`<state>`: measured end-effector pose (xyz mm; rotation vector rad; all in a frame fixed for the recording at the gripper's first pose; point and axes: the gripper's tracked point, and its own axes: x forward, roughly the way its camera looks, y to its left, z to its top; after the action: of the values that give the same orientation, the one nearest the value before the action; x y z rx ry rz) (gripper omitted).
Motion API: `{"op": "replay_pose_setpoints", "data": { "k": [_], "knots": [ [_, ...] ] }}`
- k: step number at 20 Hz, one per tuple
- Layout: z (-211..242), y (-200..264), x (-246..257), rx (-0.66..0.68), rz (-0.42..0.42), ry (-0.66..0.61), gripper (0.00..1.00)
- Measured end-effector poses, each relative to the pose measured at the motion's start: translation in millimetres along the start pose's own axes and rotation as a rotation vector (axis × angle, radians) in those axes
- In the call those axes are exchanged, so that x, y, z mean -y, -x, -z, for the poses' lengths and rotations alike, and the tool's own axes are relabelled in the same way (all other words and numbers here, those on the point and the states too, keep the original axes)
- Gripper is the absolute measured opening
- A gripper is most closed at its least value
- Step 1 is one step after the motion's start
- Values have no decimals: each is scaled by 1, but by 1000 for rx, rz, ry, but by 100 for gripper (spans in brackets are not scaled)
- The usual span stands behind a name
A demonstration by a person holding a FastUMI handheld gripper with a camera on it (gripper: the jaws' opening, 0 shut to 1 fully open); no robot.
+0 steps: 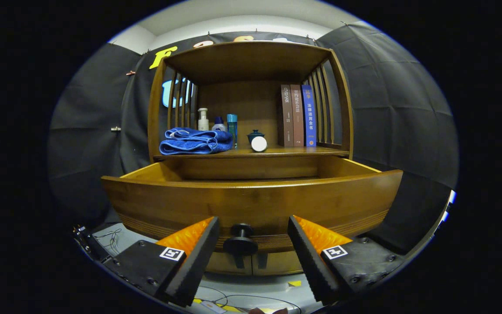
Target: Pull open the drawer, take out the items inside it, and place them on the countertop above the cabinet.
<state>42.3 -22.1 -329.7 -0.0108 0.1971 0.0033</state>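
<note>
A wooden cabinet holds a drawer that is pulled well out towards me; its inside is hidden behind the tall front panel. The drawer's dark round knob sits between my fingers, free of both. My gripper is open, one finger on each side of the knob. Above the drawer runs the countertop of the cabinet, an open shelf bay. On it lie a folded blue towel, several bottles, a small dark lidded cup with a white round object in front, and three upright books.
Slatted wooden sides and a top board enclose the shelf bay. Bare shelf surface lies between the white round object and the books. Below the drawer are cabinet doors with small handles. Cables and yellow tape marks lie on the floor beneath my fingers.
</note>
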Motion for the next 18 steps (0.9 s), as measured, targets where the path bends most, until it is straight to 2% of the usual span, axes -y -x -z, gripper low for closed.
{"op": "replay_pose_setpoints", "data": {
  "k": [6,13,18],
  "knots": [
    [5,-9,-4,24,23,54,100],
    [2,-14,-7,21,31,60,99],
    [-12,-43,-7,23,30,60,99]
  ]
}}
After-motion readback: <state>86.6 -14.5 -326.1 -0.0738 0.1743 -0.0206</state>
